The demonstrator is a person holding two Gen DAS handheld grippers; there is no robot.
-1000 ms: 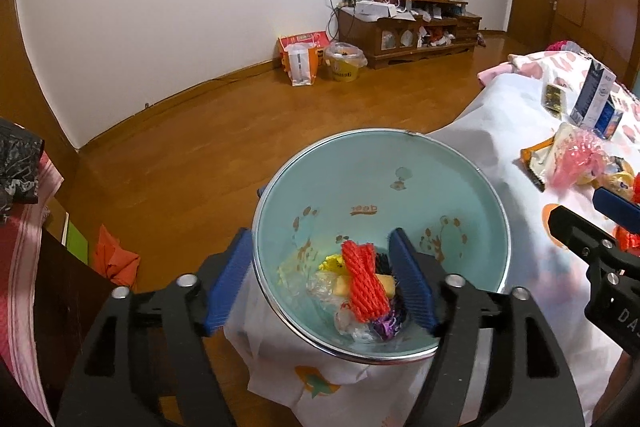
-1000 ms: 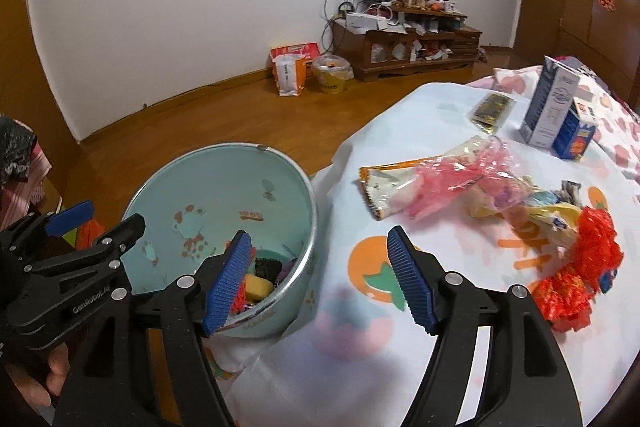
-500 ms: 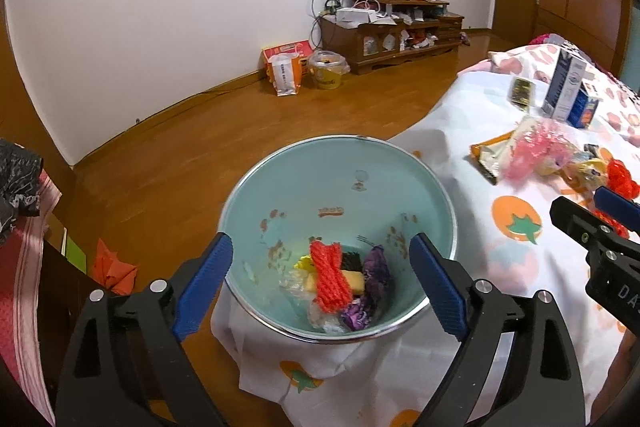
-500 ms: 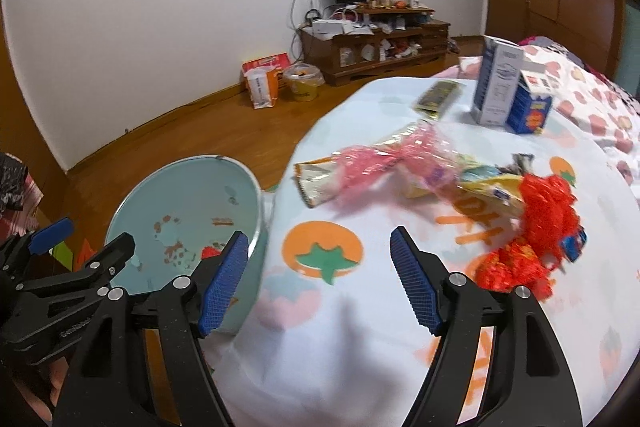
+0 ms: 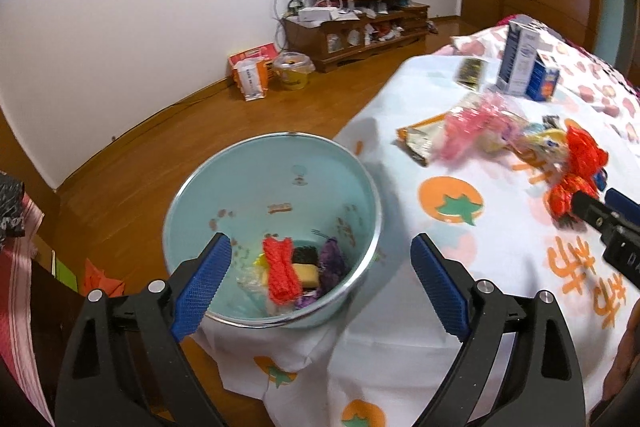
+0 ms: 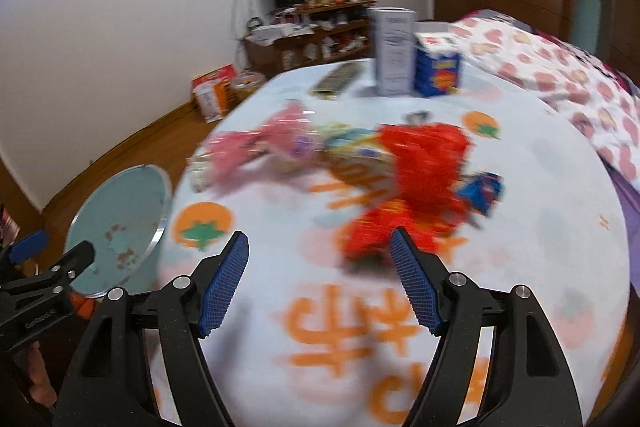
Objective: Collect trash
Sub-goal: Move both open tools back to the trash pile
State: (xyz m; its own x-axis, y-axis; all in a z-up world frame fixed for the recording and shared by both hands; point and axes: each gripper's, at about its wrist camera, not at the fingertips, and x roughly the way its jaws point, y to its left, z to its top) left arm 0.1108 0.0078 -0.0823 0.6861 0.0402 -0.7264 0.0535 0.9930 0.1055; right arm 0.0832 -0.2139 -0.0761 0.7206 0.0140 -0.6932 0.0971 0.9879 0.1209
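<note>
A pale blue bowl (image 5: 260,187) stands at the table's left edge, holding a red net (image 5: 282,275), a yellow piece (image 5: 308,275) and a purple wrapper (image 5: 332,259). My left gripper (image 5: 320,241) hovers open above the bowl's near side with nothing between its pads. Loose trash lies mid-table: a pink net bag (image 5: 468,131), a snack wrapper (image 5: 418,143) and a red crinkled wrapper (image 6: 424,171) beside a blue wrapper (image 6: 480,187). My right gripper (image 6: 319,237) is open and empty, just short of the red wrapper, which sits ahead of its right finger. The right wrist view is motion-blurred.
A white carton (image 5: 520,59), a blue carton (image 5: 542,81) and a dark sachet (image 5: 470,71) stand at the table's far side. A floral quilt (image 6: 560,75) lies to the right. Wooden floor (image 5: 200,131) drops off left of the bowl. The tablecloth (image 6: 320,307) near me is bare.
The left jaws widened and backed off the bowl, leaving the red net lying inside. The right gripper swept right, from beside the bowl to the red wrapper heap.
</note>
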